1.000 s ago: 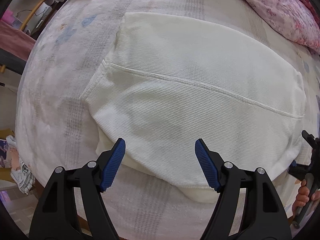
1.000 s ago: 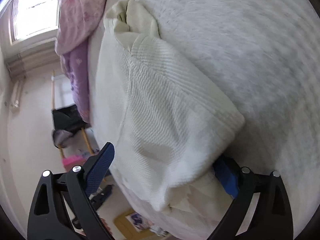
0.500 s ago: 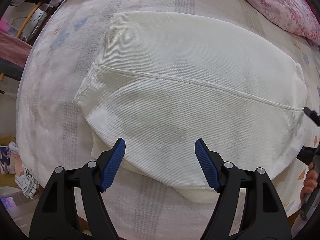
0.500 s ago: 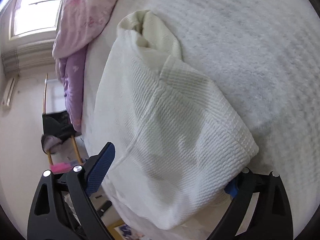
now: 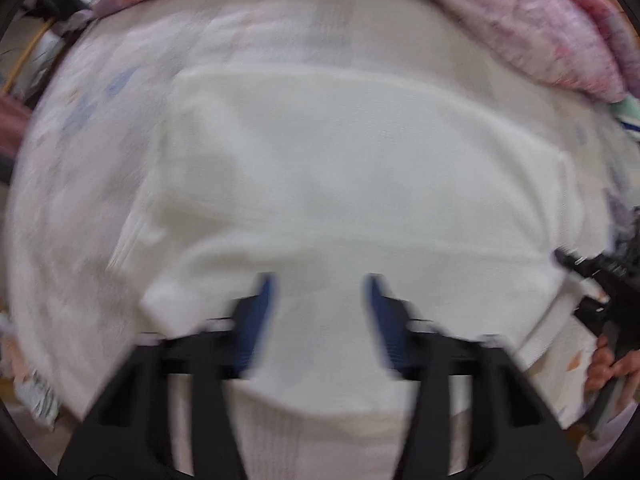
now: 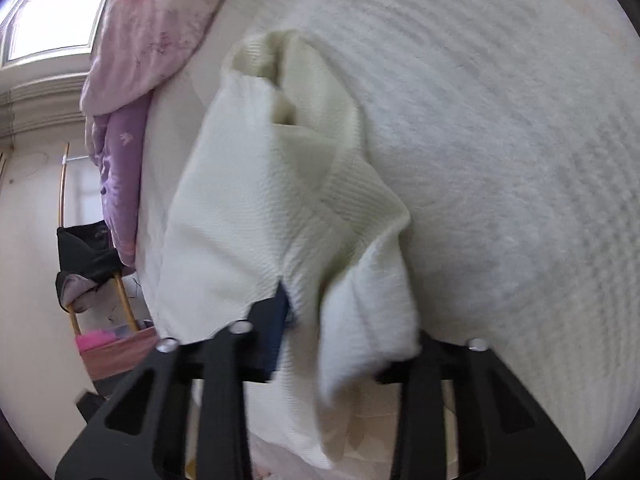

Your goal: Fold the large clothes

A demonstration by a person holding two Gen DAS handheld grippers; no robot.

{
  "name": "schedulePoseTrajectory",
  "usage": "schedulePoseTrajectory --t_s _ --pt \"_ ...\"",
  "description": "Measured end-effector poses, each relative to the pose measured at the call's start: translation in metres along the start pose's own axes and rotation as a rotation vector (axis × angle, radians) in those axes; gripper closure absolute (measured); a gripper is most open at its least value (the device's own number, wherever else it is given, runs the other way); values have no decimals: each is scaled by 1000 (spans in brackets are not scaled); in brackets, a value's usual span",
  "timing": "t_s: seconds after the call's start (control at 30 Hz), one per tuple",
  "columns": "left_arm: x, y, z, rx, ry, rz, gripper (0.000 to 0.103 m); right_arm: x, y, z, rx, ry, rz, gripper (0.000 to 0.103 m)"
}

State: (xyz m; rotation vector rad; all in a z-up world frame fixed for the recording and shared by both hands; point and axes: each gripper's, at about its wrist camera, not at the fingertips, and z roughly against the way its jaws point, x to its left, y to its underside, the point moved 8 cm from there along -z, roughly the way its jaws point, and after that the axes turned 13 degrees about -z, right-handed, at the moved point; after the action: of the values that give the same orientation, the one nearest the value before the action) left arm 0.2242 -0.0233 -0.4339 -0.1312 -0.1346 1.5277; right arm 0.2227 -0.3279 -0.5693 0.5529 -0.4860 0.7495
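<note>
A white ribbed knit garment [image 5: 340, 168] lies folded on the bed [image 5: 92, 168]. The left wrist view is blurred. My left gripper [image 5: 320, 312] points down over the garment's near edge, and its jaws are closing with cloth filling the gap between the blue pads. In the right wrist view the garment [image 6: 256, 208] is gathered into a ridge. My right gripper [image 6: 348, 332] is closing on its near end. One blue pad [image 6: 280, 320] presses the cloth and the other is hidden under it. That gripper [image 5: 600, 280] also shows at the right edge of the left wrist view.
A pink and purple floral quilt [image 5: 520, 24] is heaped along the far side of the bed [image 6: 500, 140]. Beside the bed, a wooden chair carries dark clothes [image 6: 84, 256]. A person's hand [image 5: 608, 364] holds the right tool. A bright window [image 6: 52, 20] is at the top left.
Both pairs of jaws have narrowed from wide apart onto the garment's near edge. The left gripper slid forward over the cloth. On the right, the flat fold has bunched into a ridge.
</note>
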Motion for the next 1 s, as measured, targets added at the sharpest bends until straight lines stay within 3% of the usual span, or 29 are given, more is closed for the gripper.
schedulePoseTrajectory --t_s 0.07,0.1,0.2,0.3,0.43,0.5,0.53,0.63,0.7,0.73,0.77,0.87,0.93,1.0 --pt "-2 -22 -2 -6 30 -3 90 16 8 7 -56 82 87 80" --pt "-4 -36 -2 -20 45 -9 93 22 12 10 -78 93 111 81" --pt "-10 -78 -3 -38 70 -44 96 37 25 24 -129 58 144 83" --pt "-21 -121 -16 -61 100 -88 97 47 32 29 -158 123 228 83" --pt "-29 -156 -81 50 117 -105 98 43 32 22 -171 186 246 83" --pt "-29 -153 -130 146 120 -95 96 33 27 11 -163 218 234 81" --pt "-26 -156 -129 100 121 -77 95 25 23 4 -151 218 209 76" --pt "-27 -151 -124 110 115 -108 97 2 10 -14 -101 205 105 68" --pt "-28 -142 -117 150 69 -160 96 -2 5 -15 -57 173 38 68" --pt "-29 -131 -109 195 49 -152 101 -2 4 -14 -45 177 32 68" --pt "-32 -117 -105 239 61 -149 101 -2 4 -14 -43 182 36 68" --pt "-29 -91 -120 151 26 -155 101 0 4 -21 -62 206 78 66" --pt "-24 -94 -122 93 38 -111 101 4 3 -25 -63 208 71 65" --pt "-20 -93 -118 99 59 -89 101 6 3 -24 -49 225 74 65"
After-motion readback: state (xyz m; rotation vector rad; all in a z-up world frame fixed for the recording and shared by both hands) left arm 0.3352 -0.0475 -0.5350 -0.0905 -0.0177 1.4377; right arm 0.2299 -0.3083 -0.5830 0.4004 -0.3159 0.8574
